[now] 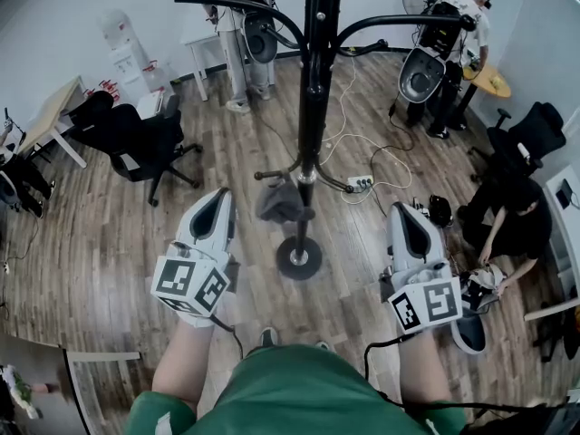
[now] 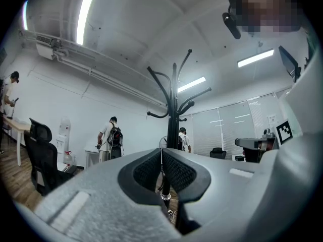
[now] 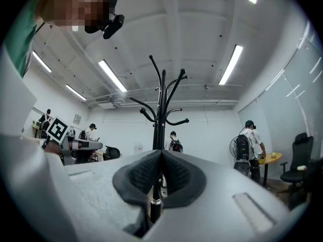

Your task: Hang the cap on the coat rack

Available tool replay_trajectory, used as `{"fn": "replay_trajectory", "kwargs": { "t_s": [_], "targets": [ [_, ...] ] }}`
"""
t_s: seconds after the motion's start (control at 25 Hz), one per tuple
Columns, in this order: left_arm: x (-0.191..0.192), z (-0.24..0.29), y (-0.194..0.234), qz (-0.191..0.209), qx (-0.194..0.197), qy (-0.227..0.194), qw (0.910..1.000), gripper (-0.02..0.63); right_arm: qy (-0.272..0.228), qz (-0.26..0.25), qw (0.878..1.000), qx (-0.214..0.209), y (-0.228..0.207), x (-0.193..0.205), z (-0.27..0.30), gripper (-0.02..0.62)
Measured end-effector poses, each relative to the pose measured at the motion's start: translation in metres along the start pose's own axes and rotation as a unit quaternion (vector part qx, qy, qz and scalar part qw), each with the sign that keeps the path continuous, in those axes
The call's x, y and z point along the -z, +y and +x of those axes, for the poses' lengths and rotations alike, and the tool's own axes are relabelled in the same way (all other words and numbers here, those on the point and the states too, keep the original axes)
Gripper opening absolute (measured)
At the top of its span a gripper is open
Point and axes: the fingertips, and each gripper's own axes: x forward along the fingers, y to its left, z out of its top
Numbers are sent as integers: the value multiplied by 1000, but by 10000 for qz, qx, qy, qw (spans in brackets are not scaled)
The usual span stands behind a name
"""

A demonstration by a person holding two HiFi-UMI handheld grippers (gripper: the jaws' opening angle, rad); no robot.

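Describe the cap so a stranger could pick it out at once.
Find the black coat rack in the middle of the wooden floor. Follow its pole down to the short lower hooks above the round base: the cap hangs there, left of the pole. It is the only soft, dark grey lump on the rack; the long upper arms are bare.

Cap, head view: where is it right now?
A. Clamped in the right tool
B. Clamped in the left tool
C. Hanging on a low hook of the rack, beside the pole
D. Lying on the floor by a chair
C: the cap hangs from a low hook of the rack, close to the pole, while the left tool and right tool are both shut with nothing between them.
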Motion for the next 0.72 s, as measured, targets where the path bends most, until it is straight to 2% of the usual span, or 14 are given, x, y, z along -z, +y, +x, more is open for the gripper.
{"fn": "replay_trajectory", "kwargs": {
  "t_s": [0.72],
  "targets": [
    [13, -3, 0, -36, 47, 157, 9999, 15, 36, -16, 10000, -32, 3, 2, 0, 3]
  ]
}}
